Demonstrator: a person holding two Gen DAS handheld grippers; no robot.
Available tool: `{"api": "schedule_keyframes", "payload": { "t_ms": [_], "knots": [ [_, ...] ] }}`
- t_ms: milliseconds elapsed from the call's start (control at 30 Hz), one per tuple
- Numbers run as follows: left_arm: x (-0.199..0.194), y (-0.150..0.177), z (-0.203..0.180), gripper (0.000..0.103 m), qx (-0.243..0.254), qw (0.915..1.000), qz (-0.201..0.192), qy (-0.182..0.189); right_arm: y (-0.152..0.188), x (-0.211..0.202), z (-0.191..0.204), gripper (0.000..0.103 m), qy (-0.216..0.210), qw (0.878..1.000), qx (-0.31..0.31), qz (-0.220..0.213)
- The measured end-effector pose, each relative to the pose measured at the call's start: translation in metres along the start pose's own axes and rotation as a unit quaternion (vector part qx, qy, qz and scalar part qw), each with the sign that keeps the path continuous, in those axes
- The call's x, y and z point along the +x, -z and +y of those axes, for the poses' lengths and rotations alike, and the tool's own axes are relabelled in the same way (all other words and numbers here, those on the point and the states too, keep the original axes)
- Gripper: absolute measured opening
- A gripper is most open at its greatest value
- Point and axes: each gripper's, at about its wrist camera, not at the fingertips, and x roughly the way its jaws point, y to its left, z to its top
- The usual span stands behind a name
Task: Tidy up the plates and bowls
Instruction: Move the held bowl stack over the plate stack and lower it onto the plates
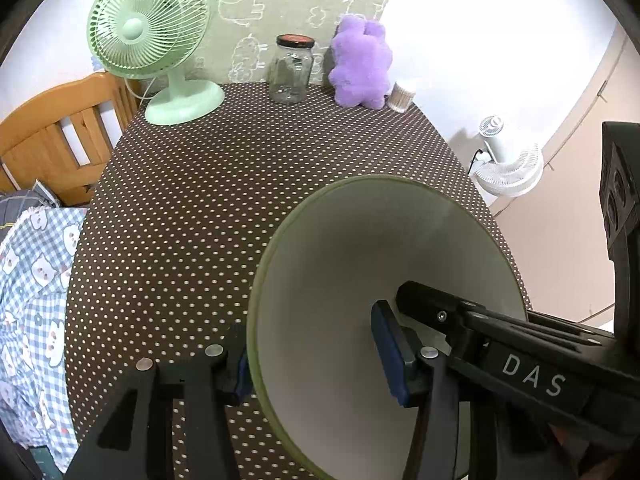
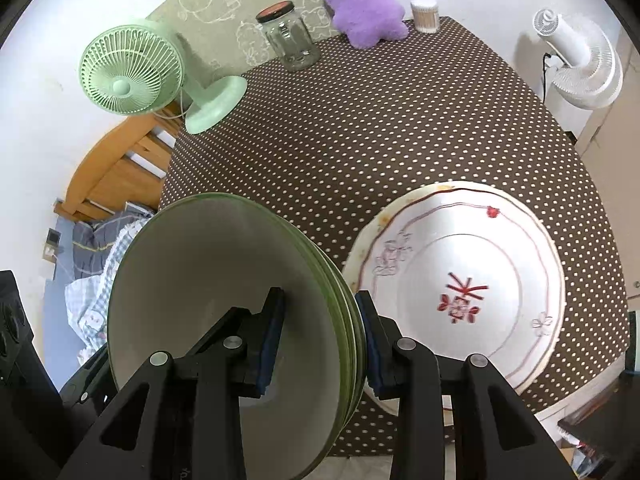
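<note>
left gripper (image 1: 316, 364) clamped green-rimmed plates (image 1: 360, 264) | right gripper (image 2: 320, 340) clamped same stack | floral plate (image 2: 460, 280) at 3 o'clock, on table

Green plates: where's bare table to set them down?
Bare cloth from the green fan and jar down to the patterned plates. Crowded: back edge, and near right under those plates. Both grippers hold the green plates.

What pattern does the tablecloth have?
The tablecloth is dark brown with small white dots, seen best in the right wrist view.
</note>
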Motion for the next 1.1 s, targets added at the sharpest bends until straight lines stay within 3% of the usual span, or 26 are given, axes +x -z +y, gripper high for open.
{"api": "schedule_keyframes", "payload": {
  "t_ms": [600, 1100],
  "knots": [
    [0.025, 0.001, -0.071, 0.050, 0.002, 0.9998, 0.007, 0.018, -0.002, -0.026, -0.069, 0.039, 0.017, 1.000, 0.009, -0.002],
    [0.067, -0.005, -0.097, 0.050, -0.022, 0.9983, 0.049, 0.021, -0.016, -0.008, -0.117, 0.039, 0.031, 0.999, 0.017, 0.040]
  ]
}}
